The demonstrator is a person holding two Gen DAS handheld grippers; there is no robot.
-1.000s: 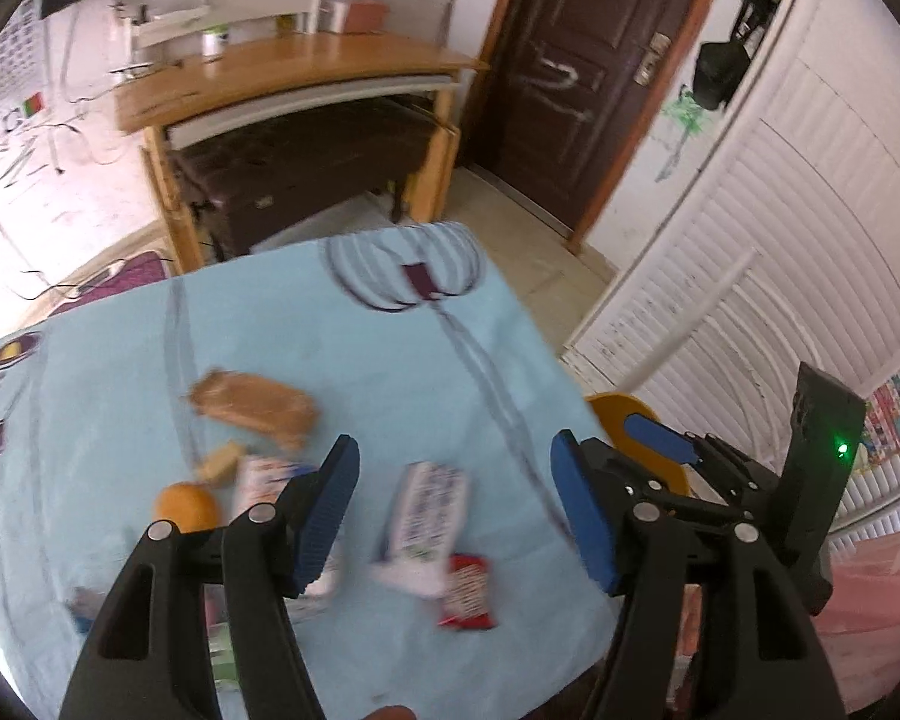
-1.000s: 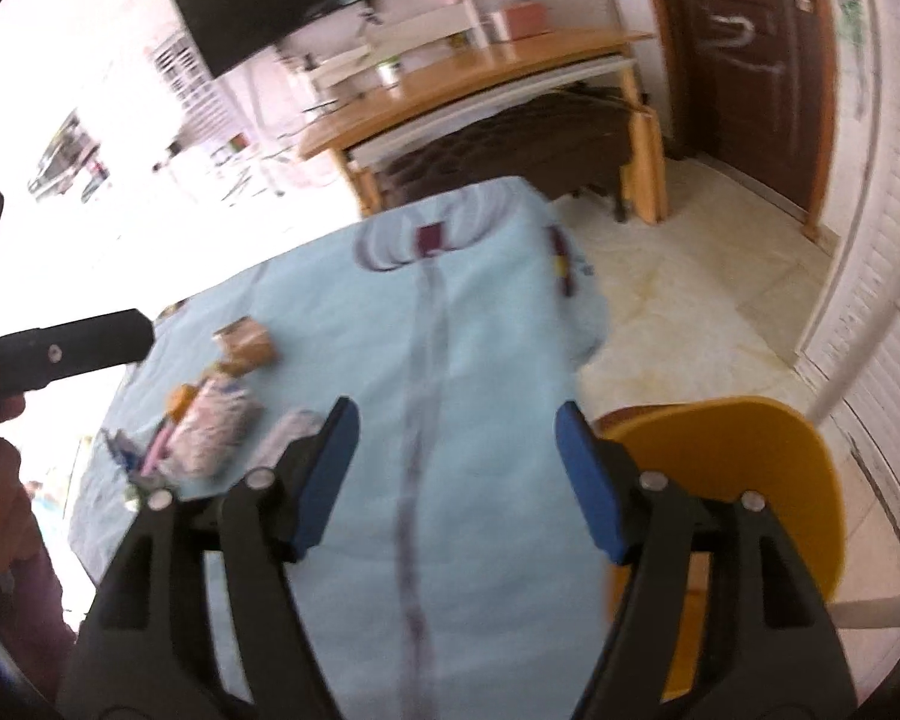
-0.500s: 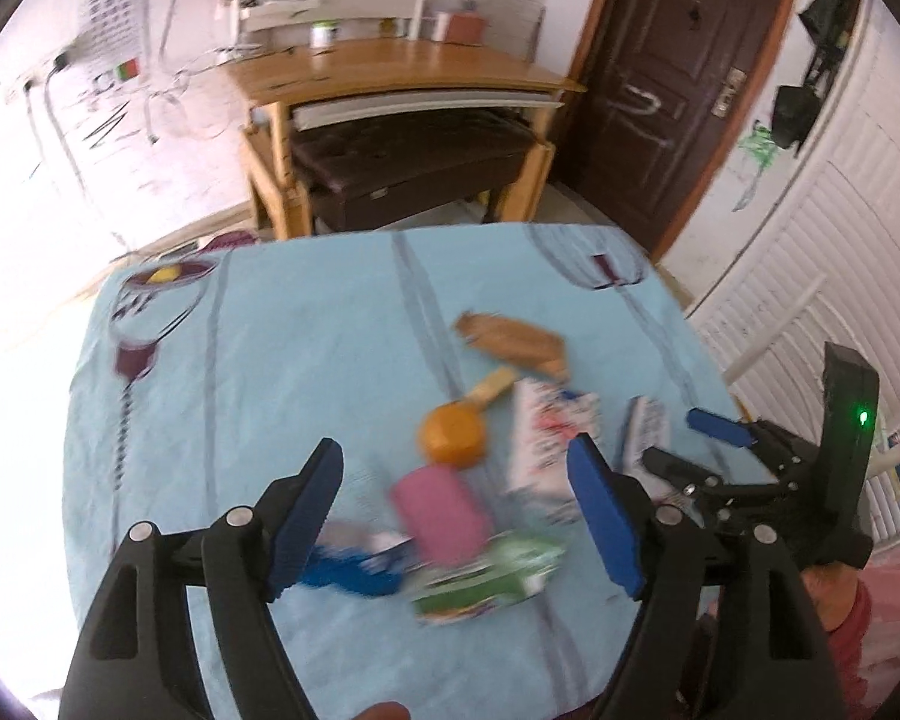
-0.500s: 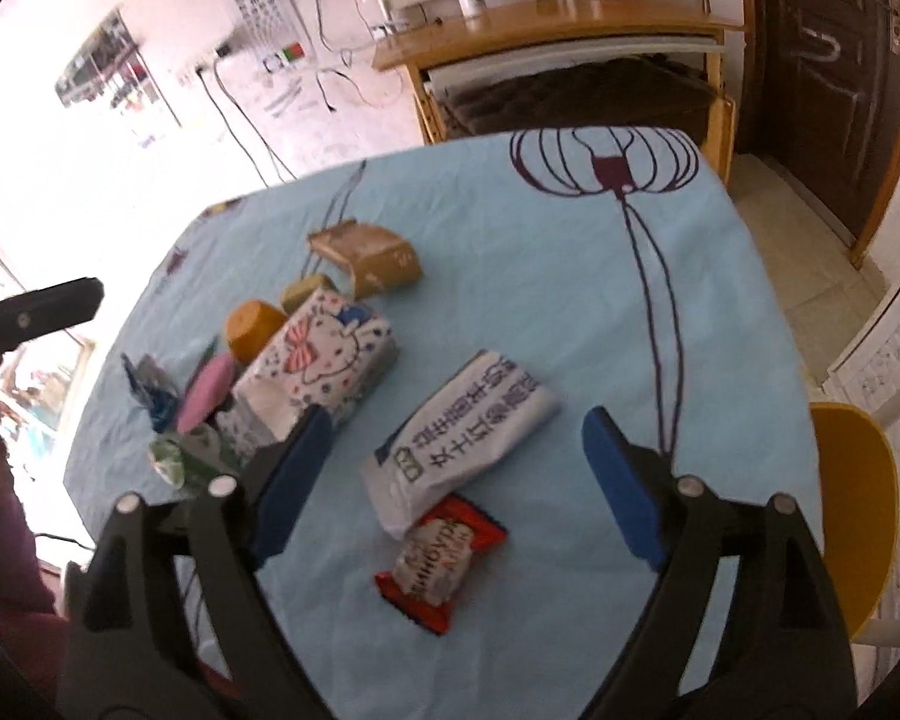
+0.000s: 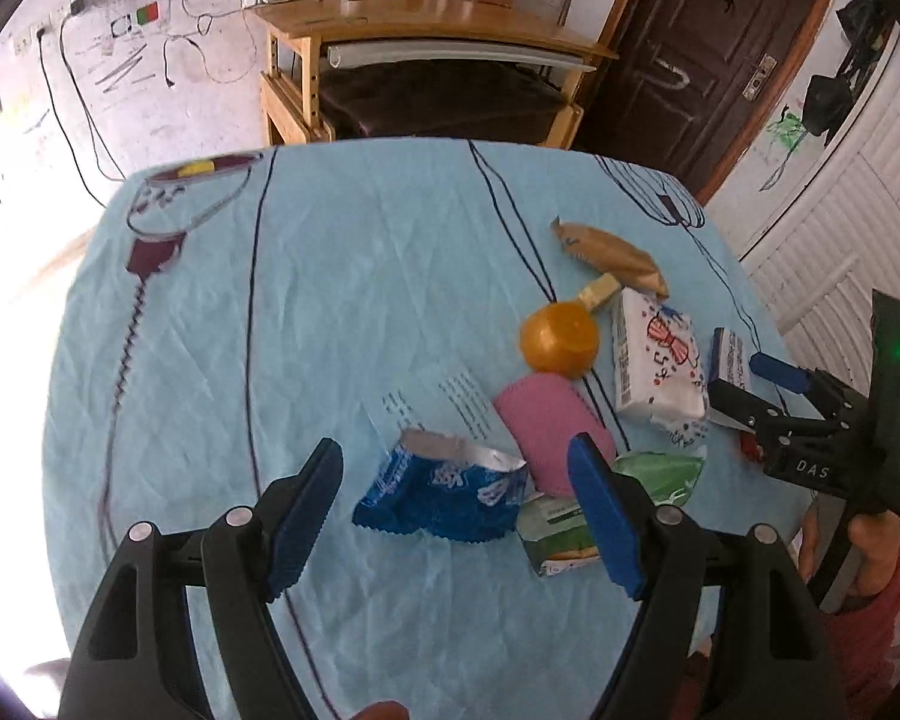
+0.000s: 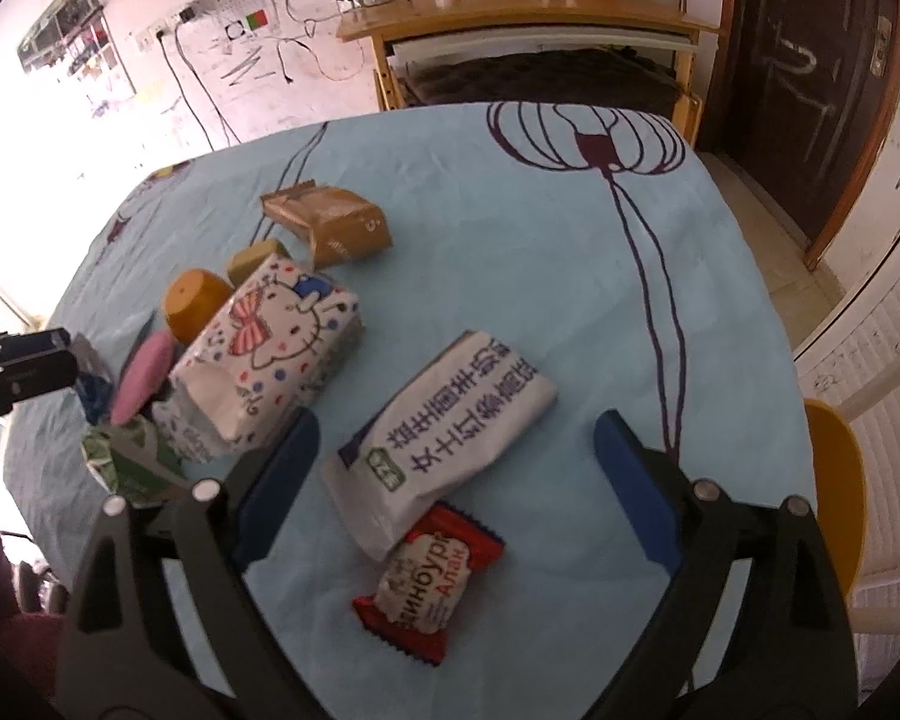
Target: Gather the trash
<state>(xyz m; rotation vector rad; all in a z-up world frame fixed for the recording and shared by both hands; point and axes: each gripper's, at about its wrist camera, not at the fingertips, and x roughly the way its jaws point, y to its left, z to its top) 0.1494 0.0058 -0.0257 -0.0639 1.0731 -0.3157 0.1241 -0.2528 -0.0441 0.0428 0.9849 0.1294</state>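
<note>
Trash lies on a light blue tablecloth (image 5: 330, 312). My left gripper (image 5: 456, 480) is open, above a crumpled blue wrapper (image 5: 444, 495). Beside it lie a pink pad (image 5: 549, 420), a green carton (image 5: 561, 525), an orange cup (image 5: 558, 339), a Hello Kitty tissue pack (image 5: 657, 360) and a brown wrapper (image 5: 612, 255). My right gripper (image 6: 456, 450) is open, above a white snack packet (image 6: 450, 438) and a red candy wrapper (image 6: 429, 582). The tissue pack (image 6: 270, 354), orange cup (image 6: 195, 303) and brown wrapper (image 6: 330, 228) lie to its left.
A wooden desk (image 5: 426, 24) with a dark bench stands behind the table. A dark door (image 5: 702, 42) is at the back right. A yellow chair (image 6: 834, 480) stands at the table's right edge. White louvred panels (image 5: 840, 228) line the right wall.
Both grippers have swung left and lowered towards the table. The left one now hangs over the blue wrapper, the right one over the white packet and red candy. Both stay open.
</note>
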